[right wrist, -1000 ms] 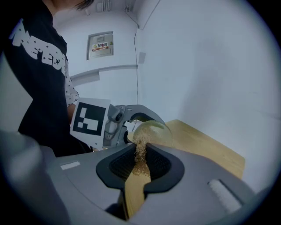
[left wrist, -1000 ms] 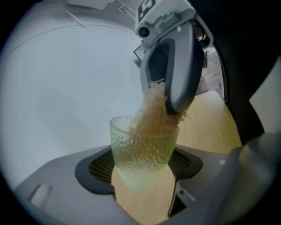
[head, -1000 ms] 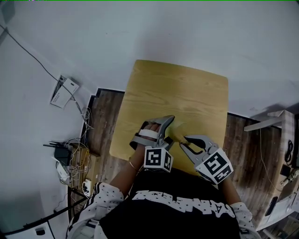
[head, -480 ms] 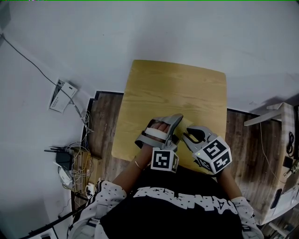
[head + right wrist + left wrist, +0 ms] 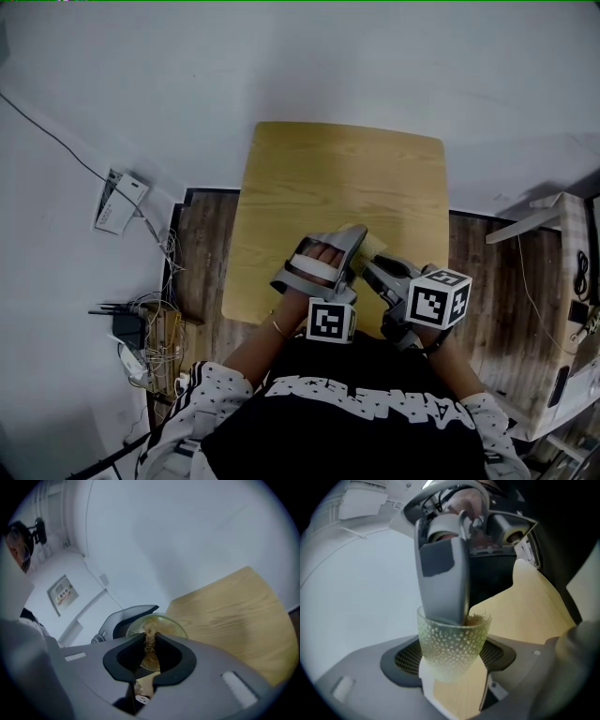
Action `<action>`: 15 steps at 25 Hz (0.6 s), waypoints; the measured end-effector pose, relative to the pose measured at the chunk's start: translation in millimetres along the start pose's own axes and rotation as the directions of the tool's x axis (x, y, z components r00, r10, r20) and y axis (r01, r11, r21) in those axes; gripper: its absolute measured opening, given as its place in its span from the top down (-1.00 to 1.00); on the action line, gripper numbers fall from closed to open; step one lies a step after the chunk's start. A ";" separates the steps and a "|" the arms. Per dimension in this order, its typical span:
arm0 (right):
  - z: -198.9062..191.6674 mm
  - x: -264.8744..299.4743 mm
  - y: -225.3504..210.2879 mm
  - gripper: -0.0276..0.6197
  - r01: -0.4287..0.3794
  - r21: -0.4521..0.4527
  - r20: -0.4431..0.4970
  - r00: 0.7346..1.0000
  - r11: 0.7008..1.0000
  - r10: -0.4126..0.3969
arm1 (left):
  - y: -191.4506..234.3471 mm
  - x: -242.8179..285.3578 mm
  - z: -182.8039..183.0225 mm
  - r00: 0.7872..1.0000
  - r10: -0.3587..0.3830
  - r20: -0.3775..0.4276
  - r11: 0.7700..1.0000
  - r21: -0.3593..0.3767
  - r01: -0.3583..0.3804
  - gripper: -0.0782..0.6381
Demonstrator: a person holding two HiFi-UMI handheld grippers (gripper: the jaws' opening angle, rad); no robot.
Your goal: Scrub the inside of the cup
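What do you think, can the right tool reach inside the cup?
Looks like yes. The left tool holds the cup, and the right tool has the scrubber inside the cup's open mouth.

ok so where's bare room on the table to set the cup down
The far part of the table, toward the wall, is bare, as is the left strip beside the left gripper. The near edge is crowded: that gripper holds the cup and the right gripper holds a brown scrubber in it.

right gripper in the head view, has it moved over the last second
Yes. Against the table, the right gripper, shut on a scrubber, has pushed forward, toward the cup in the left gripper.
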State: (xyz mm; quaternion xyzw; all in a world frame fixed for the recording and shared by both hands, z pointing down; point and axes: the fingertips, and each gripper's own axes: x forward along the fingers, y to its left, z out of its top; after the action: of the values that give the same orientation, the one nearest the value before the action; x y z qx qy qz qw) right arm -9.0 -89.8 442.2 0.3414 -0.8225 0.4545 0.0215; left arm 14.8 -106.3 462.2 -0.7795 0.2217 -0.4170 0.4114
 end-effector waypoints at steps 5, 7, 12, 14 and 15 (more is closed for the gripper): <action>9.4 -3.4 3.8 0.71 -0.094 0.205 0.089 0.993 0.974 0.077 | -1.9 2.6 1.4 1.000 0.014 -0.003 0.999 0.041 -0.014 -0.25; 12.4 -7.3 -0.9 0.72 -0.116 0.282 0.114 0.990 0.953 0.087 | 0.8 3.3 -0.7 0.999 0.029 -0.021 0.997 0.072 -0.027 -0.25; 9.6 -15.5 -13.8 0.72 -0.201 0.562 0.218 0.972 0.802 0.091 | 10.4 2.4 -1.5 0.996 0.083 -0.038 0.987 0.140 -0.077 -0.25; 13.7 -17.3 -11.4 0.72 -0.279 0.634 0.286 0.951 0.722 0.116 | 13.9 1.1 0.5 0.995 0.100 -0.030 0.984 0.151 -0.095 -0.25; 15.6 -18.5 -10.4 0.72 -0.322 0.668 0.325 0.937 0.671 0.127 | 15.9 0.2 1.6 0.994 0.110 -0.025 0.982 0.155 -0.105 -0.25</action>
State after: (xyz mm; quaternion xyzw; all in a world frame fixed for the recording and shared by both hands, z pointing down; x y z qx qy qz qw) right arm 15.4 -95.4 434.3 0.2727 -0.6142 0.6885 -0.2726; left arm 16.2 -114.7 448.6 -0.7254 0.2375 -0.4229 0.4884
